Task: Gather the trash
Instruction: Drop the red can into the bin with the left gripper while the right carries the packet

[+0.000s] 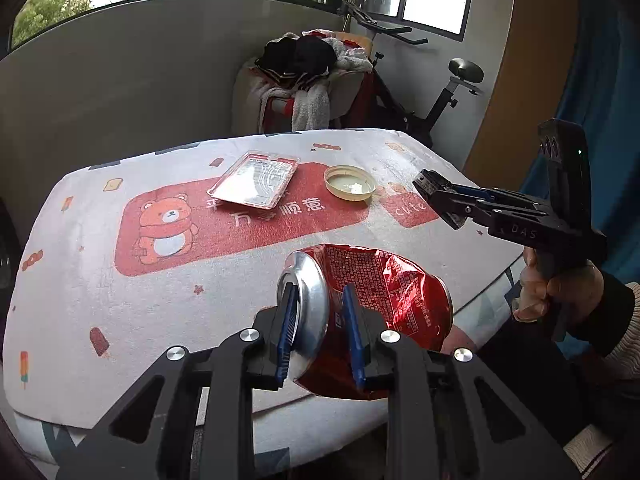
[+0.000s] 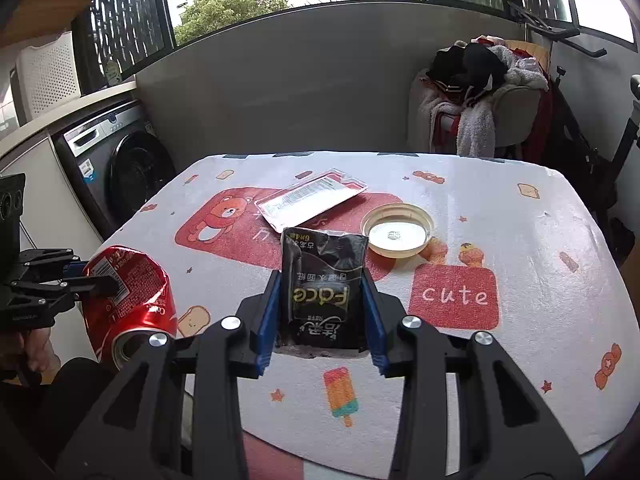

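- My left claw is clamped on a crushed red can, thin dented aluminium w/ shiny silver end, held above the bench's near edge.
- My right claw pinches a black glossy tissue pack, flat & rectangular, held upright over the bench.
- Bench cover is fuzzy white cloth w/ red bear print.
- On it, farther back: clear plastic blister pack, just beside it a round yellowish lid.

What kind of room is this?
Probably a home's enclosed balcony or laundry nook: a washing machine, an exercise bike and a chair heaped with clothes stand around the table.
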`<control>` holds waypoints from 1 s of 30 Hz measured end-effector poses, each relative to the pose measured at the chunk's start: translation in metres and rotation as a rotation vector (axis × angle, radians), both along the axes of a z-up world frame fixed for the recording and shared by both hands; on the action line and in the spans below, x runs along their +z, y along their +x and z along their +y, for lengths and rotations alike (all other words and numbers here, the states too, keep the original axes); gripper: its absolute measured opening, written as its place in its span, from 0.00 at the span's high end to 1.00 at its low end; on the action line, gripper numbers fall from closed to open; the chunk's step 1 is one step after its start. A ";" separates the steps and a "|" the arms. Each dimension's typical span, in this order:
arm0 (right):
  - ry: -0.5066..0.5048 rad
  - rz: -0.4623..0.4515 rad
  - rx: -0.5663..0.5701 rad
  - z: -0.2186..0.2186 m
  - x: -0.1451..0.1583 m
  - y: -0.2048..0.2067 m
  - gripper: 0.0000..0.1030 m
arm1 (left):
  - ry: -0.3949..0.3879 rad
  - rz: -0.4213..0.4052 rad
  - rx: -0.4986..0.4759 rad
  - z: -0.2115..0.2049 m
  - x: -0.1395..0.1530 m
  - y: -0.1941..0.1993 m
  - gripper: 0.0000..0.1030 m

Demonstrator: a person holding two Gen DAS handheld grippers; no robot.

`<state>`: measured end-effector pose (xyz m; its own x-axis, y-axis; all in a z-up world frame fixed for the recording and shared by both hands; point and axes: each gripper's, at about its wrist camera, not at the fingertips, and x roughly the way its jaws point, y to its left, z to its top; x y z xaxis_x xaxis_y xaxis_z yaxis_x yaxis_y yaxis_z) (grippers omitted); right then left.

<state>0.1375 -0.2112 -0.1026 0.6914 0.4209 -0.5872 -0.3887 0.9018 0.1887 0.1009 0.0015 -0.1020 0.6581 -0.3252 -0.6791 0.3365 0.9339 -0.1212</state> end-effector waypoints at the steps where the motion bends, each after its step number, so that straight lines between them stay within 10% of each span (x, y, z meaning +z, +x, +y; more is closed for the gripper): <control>1: 0.006 0.000 0.005 0.003 0.001 -0.009 0.61 | 0.004 0.003 -0.005 -0.002 -0.002 -0.010 0.78; 23: 0.059 0.042 0.009 0.007 -0.010 -0.112 0.61 | 0.063 0.088 -0.053 -0.017 -0.063 -0.120 0.77; 30: 0.032 0.080 0.044 0.019 -0.027 -0.123 0.61 | 0.047 -0.043 0.002 -0.004 -0.042 -0.128 0.36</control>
<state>0.0148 -0.1923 -0.1293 0.6229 0.4698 -0.6256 -0.4107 0.8769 0.2496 -0.0272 -0.0024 -0.1438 0.6878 -0.2925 -0.6644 0.3389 0.9387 -0.0625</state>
